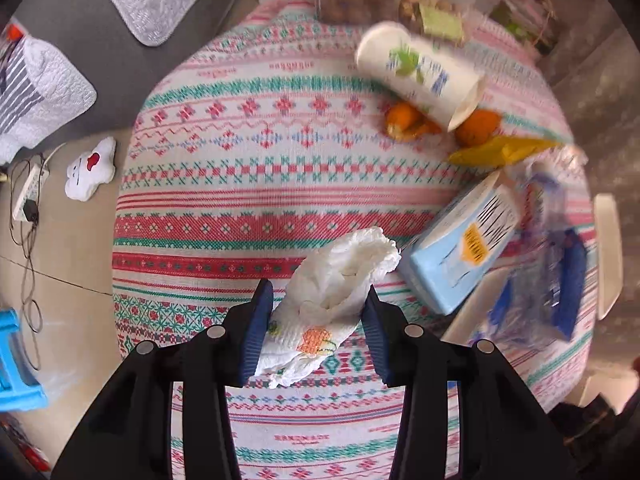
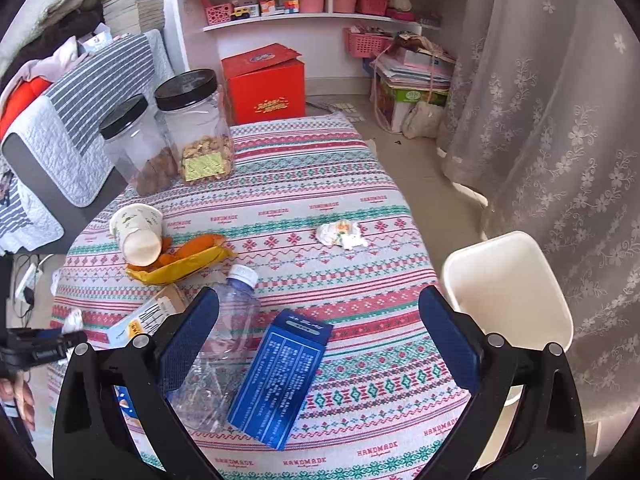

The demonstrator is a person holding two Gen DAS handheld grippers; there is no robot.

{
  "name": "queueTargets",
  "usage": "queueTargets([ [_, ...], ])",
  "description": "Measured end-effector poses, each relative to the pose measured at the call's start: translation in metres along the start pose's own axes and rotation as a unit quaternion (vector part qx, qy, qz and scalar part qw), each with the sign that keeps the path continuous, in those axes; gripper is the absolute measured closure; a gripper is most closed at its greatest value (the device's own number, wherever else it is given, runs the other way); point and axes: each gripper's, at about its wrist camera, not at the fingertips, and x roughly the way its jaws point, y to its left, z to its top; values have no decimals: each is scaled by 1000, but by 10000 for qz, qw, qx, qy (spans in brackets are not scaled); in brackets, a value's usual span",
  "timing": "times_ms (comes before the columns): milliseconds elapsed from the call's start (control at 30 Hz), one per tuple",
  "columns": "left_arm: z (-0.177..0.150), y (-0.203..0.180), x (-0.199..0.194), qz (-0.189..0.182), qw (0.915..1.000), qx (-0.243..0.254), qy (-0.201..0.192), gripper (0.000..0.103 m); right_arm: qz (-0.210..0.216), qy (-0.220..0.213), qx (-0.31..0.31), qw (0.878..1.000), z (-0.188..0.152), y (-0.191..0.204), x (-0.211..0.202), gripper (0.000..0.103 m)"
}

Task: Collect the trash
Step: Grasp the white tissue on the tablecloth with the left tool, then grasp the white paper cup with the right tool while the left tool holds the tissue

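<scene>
My left gripper (image 1: pixel 318 312) is shut on a crumpled white paper napkin (image 1: pixel 332 284) above the patterned tablecloth (image 1: pixel 240 184). My right gripper (image 2: pixel 320 320) is open and empty above a dark blue carton (image 2: pixel 280 376) and a crushed clear plastic bottle (image 2: pixel 224 344). A second crumpled napkin (image 2: pixel 341 235) lies mid-table. A tipped paper cup (image 2: pixel 138 232), orange peels (image 2: pixel 196 246) and a yellow wrapper (image 2: pixel 180 268) lie at the left; the cup also shows in the left wrist view (image 1: pixel 420 72). A light blue box (image 1: pixel 464 248) lies beside the bottle. The white trash bin (image 2: pixel 508 296) stands off the table's right edge.
Two black-lidded jars (image 2: pixel 196 128) of nuts stand at the table's far left. A sofa with grey covers (image 2: pixel 80 120) is left of the table. A red box (image 2: pixel 264 84), shelves and a lace curtain (image 2: pixel 560 120) are behind. A power strip and cable (image 1: pixel 28 200) lie on the floor.
</scene>
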Motion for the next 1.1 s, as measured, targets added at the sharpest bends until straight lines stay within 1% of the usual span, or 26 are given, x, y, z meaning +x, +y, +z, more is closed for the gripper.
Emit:
queueTargets([
  [33,1,5,-23,-406,9980,-393,-265,59,94,43,-86,9999,3,6,1,7],
  [67,1,11,-47,-937,9907,-831,-540,59,161,89,-167,9997,7,14,3,7],
  [100,0,15,-69,-1433,9792,-1191,-803,59,244,172,-261,9992,13,24,6,7],
  [133,-3,15,-92,-1806,9674,-1397,-1097,59,375,298,-390,9981,22,38,10,7],
  [167,-5,12,-112,-1979,9588,-1481,-1400,59,494,397,-550,9965,30,53,14,7],
  [200,-11,11,-131,-2035,9520,-1515,-1713,59,601,436,-742,9945,39,71,16,7],
  [233,-14,-2,-147,-2062,9464,-1521,-1967,59,704,447,-962,9919,46,90,17,7],
  [267,-18,-2,-159,-2067,9413,-1510,-2202,59,779,458,-1204,9886,52,109,18,7],
  [300,-20,1,-164,-1980,9379,-1478,-2434,59,818,483,-1458,9847,56,128,20,7],
  [333,-24,5,-167,-1749,9373,-1458,-2640,59,776,516,-1732,9805,58,147,24,7],
  [367,-26,11,-164,-1401,9409,-1539,-2671,59,663,524,-2017,9758,59,166,30,7],
  [400,-21,22,-158,-1198,9451,-1704,-2518,59,504,521,-2336,9696,57,183,37,7],
  [433,-18,32,-155,-1345,9424,-1850,-2442,59,283,525,-2698,9611,53,200,48,7],
  [467,-16,41,-156,-1554,9357,-1954,-2494,59,44,541,-3029,9515,49,214,59,7],
  [500,-14,52,-156,-1563,9325,-2031,-2545,59,-143,577,-3302,9421,44,226,70,7],
  [533,-13,56,-160,-1477,9303,-2083,-2635,59,-251,638,-3482,9349,40,237,82,7],
  [600,-17,65,-165,-1369,9245,-2192,-2802,59,-322,818,-3611,9284,37,249,100,11],
  [667,-20,68,-165,-1387,9235,-2234,-2792,59,-416,981,-3590,9272,38,258,115,18],
  [800,-21,76,-157,-1401,9257,-2283,-2671,59,-486,1176,-3348,9337,48,264,132,22],
  [833,-22,78,-156,-1406,9258,-2291,-2658,59,-520,1213,-3295,9349,50,264,136,25],
  [900,-21,78,-155,-1408,9267,-2275,-2641,59,-562,1342,-3174,9370,53,260,144,37],
  [933,-22,78,-154,-1409,9272,-2257,-2637,59,-571,1438,-3113,9377,53,257,148,52],
  [1000,-22,76,-154,-1408,9288,-2203,-2625,59,-585,1530,-2972,9407,55,250,154,52],
  [1100,-22,74,-152,-1391,9312,-2154,-2590,59,-381,1496,-2670,9513,58,241,150,56],
])
